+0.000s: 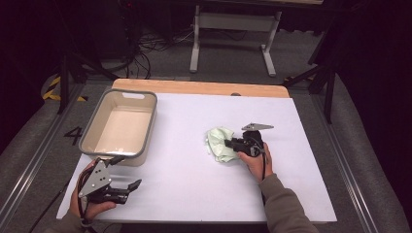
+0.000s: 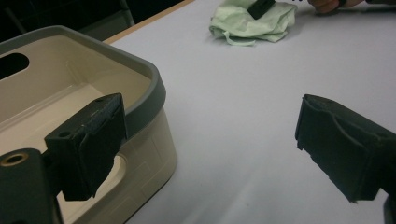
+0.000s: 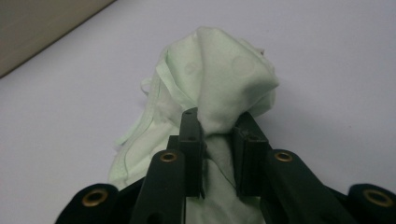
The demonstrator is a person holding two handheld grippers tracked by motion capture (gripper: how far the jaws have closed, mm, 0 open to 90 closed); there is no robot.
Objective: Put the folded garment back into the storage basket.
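Two grippers in frame. Right gripper (image 3: 218,135) has its jaws pinched on a fold of the pale green cloth (image 1: 219,143), which lies crumpled mid-table on the white sheet (image 1: 194,184). Left gripper (image 2: 210,140) spread wide, holding nothing, just beside the beige tub (image 1: 97,145).
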